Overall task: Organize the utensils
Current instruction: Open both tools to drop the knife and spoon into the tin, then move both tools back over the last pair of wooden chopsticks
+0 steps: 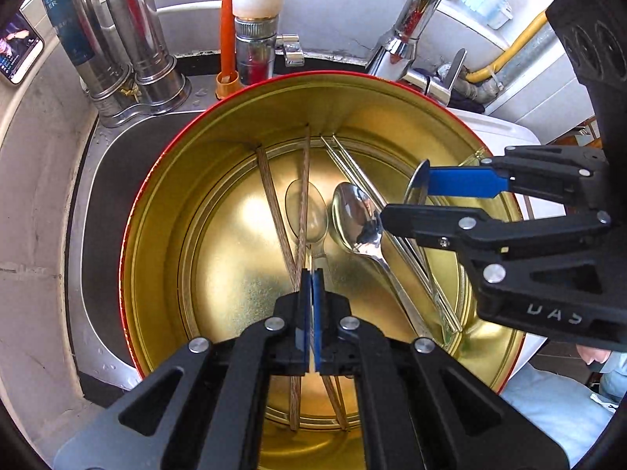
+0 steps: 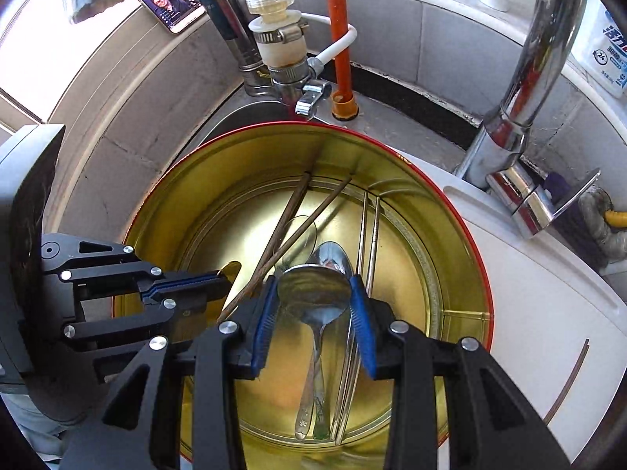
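A round gold tin with a red outside (image 1: 164, 164) (image 2: 470, 235) sits over the sink. On its bottom lie two crossed wooden chopsticks (image 1: 274, 196) (image 2: 286, 227), a pair of metal chopsticks (image 1: 364, 184) (image 2: 370, 235) and two spoons (image 1: 352, 215) (image 1: 307, 211). My right gripper (image 2: 313, 284) (image 1: 409, 197) is shut on the bowl of a third metal spoon (image 2: 313, 290) (image 1: 416, 184), and its handle hangs down into the tin. My left gripper (image 1: 311, 274) (image 2: 225, 280) hovers low over the wooden chopsticks, shut, with nothing visible between its pads.
Chrome faucets (image 1: 415, 19) (image 2: 521, 90), a steel filter canister (image 1: 145, 39) and an orange pipe (image 1: 229, 19) crowd the back of the sink. A phone (image 2: 172, 4) leans at the far left. One stray chopstick (image 2: 568, 384) lies on a white board (image 2: 529, 293) to the right.
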Action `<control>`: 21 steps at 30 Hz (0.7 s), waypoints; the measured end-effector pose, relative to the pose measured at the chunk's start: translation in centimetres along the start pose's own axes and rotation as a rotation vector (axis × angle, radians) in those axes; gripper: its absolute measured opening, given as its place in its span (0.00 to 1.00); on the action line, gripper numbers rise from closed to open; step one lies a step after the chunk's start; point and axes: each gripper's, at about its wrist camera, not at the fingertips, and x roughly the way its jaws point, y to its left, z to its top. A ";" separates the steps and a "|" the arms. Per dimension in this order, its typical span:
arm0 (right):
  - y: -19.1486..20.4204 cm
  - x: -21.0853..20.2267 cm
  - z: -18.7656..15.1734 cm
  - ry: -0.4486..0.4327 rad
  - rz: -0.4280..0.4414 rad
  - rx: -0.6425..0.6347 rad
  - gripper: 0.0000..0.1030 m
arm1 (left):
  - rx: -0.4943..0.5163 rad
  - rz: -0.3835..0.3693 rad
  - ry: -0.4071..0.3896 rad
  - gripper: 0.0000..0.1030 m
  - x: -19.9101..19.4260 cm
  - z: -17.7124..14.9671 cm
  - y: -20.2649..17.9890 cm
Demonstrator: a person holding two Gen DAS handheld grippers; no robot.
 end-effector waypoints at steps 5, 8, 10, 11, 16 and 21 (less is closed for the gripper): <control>0.2 -0.2 -0.1 -0.003 0.002 -0.005 0.37 | -0.009 0.008 -0.003 0.02 0.1 -0.1 0.1; 0.2 -1.0 -0.4 0.008 -0.008 -0.020 0.39 | -0.007 0.035 -0.001 0.08 -0.1 -0.3 0.1; 0.4 -1.6 -0.7 0.031 -0.029 -0.046 0.58 | 0.005 0.047 0.023 0.49 -0.4 -0.4 0.0; 0.5 -2.1 -0.8 0.034 -0.055 -0.060 0.76 | 0.005 0.053 0.015 0.74 -0.9 -0.6 0.0; 0.5 -4.0 -1.8 0.072 -0.165 -0.123 0.88 | 0.029 0.052 0.026 0.75 -3.0 -1.5 -0.1; 1.0 -4.5 -3.1 0.080 -0.181 -0.194 0.88 | 0.036 0.083 0.097 0.75 -2.4 -2.6 0.3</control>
